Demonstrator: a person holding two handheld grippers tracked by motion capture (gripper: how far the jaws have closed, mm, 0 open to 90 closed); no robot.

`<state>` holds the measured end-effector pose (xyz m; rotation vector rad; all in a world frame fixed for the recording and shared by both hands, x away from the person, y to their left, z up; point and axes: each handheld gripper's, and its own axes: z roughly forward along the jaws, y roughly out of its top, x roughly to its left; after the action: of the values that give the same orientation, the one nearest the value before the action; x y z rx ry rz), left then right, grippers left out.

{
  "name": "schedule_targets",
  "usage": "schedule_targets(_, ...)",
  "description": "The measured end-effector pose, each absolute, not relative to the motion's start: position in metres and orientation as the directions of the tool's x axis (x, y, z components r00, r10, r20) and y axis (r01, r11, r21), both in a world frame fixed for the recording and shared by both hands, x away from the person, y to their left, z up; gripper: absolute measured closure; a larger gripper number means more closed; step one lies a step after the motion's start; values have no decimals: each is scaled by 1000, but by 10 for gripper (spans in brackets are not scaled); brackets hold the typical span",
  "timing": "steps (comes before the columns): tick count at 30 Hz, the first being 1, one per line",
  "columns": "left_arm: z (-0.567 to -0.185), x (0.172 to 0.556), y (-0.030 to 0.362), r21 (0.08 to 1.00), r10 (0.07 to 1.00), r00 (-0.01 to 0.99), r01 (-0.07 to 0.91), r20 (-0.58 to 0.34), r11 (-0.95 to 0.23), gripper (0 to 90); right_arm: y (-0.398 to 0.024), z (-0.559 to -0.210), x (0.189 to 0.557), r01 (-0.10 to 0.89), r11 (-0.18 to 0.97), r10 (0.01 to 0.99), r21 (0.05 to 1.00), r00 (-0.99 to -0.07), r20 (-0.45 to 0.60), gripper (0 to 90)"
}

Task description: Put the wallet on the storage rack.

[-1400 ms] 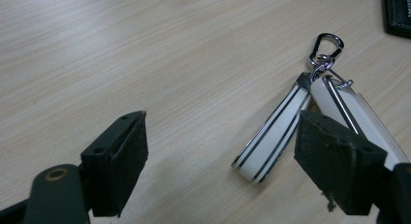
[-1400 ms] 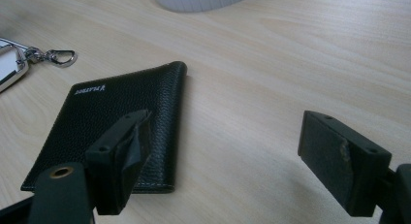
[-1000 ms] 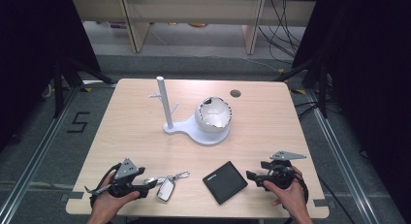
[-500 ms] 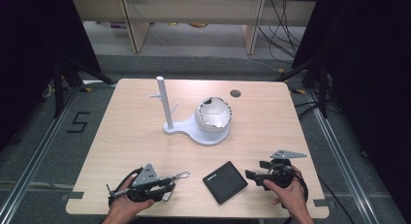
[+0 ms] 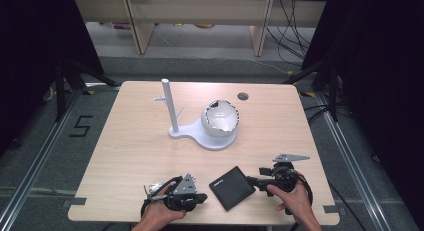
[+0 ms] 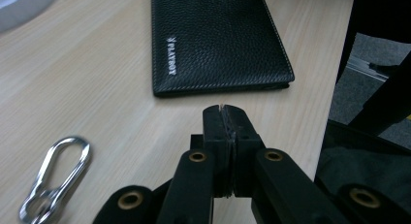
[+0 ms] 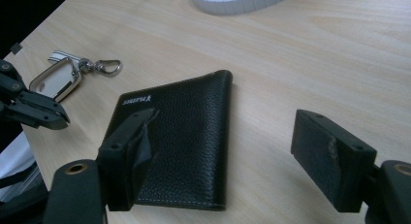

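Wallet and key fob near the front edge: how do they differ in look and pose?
The wallet is black grained leather, a closed flat rectangle with pale stitching; the key fob is smaller, silver-framed with a white face, with a metal clip attached. The wallet lies between the two grippers; the fob lies beside the left gripper. Both rest flat on the table.

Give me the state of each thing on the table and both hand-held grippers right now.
Left hand-held gripper: jaws shut, nothing between them.
Right hand-held gripper: jaws open, just been closing a little, astride the wallet's edge, not pressing.
Wallet: folded shut, flat on the table.
Key ring: lying flat, free of both grippers.
Bowl: tilted on its white stand.
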<state>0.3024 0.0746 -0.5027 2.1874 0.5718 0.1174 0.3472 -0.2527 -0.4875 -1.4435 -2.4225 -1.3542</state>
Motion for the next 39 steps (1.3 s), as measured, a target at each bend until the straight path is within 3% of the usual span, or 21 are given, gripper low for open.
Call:
schedule_targets(4,-503,307,64,754,434,895,356,-104,-553,880,-250,-490,350,702,234,692,673,-606,392,289)
schedule_targets(7,-504,310,58,756,430,896,357,-111,-549,879,-245,-490,348,730,213,698,649,-579,422,307)
schedule_targets(9,-504,312,54,750,423,901,348,-101,-562,878,-245,-492,352,702,252,682,666,-617,393,320)
schedule_targets(11,-505,312,51,744,436,893,364,-108,-560,876,-240,-491,350,744,224,688,630,-578,438,329)
schedule_targets(12,-506,314,50,746,420,902,346,-99,-569,876,-242,-493,354,706,264,684,657,-617,389,341)
schedule_targets(19,-509,316,40,730,409,907,345,-98,-590,875,-233,-498,358,718,284,686,635,-615,389,383)
schedule_targets(27,-511,316,37,724,409,906,352,-106,-593,879,-226,-504,364,739,291,672,608,-610,420,420)
schedule_targets(29,-508,319,40,692,370,927,305,-59,-655,880,-225,-507,365,747,285,668,601,-604,434,431)
schedule_targets(39,-511,316,38,709,399,913,336,-83,-620,884,-228,-511,370,805,209,655,555,-537,532,521)
